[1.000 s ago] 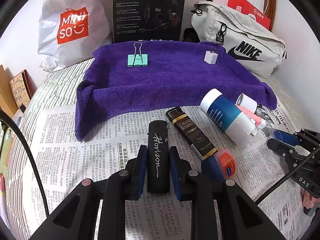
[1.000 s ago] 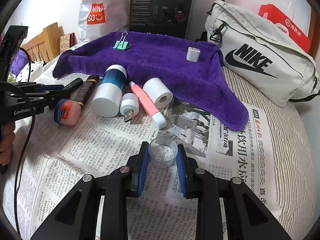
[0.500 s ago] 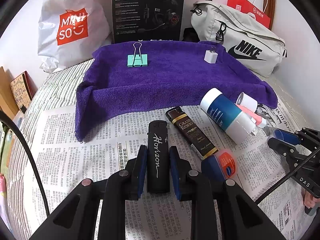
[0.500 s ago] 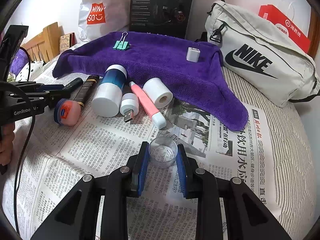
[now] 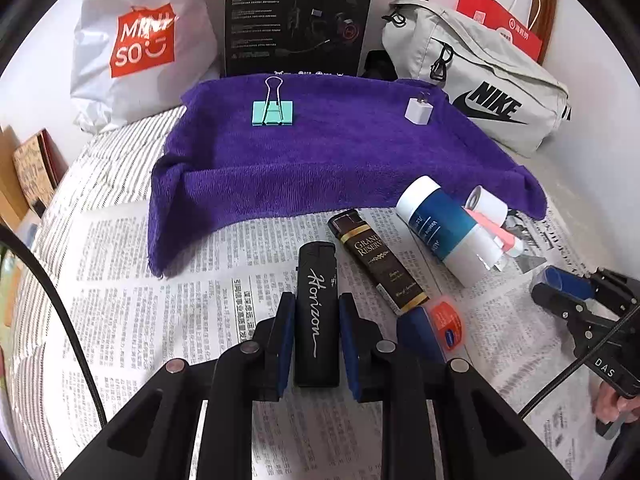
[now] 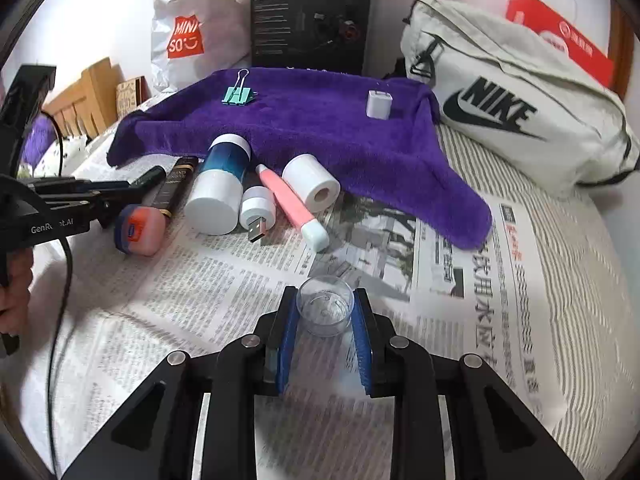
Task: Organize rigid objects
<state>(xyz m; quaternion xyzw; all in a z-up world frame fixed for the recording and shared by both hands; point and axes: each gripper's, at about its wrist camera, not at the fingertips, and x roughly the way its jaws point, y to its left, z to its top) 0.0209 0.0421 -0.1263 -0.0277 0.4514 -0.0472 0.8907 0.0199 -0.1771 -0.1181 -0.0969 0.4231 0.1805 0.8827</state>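
My left gripper [image 5: 316,308] is shut on a black lighter [image 5: 316,312] lettered "Horizon", held over the newspaper [image 5: 160,320]. My right gripper [image 6: 325,304] is shut on a small clear plastic cup [image 6: 325,310]. A purple towel [image 5: 320,160] lies beyond, with a green binder clip [image 5: 273,113] and a white charger plug [image 5: 418,110] on it. In front of the towel lie a brown box [image 5: 376,264], a blue and white bottle [image 5: 440,228], a small orange tin [image 5: 446,320], a pink tube [image 6: 290,204], a white roll [image 6: 312,182] and a USB plug [image 6: 258,216].
A white shopping bag [image 5: 136,44], a black headset box [image 5: 298,20] and a pale Nike bag [image 5: 480,80] stand against the wall behind the towel. Striped bedding [image 6: 580,280] lies under the newspaper. A person's hand [image 6: 16,300] holds the left gripper's handle.
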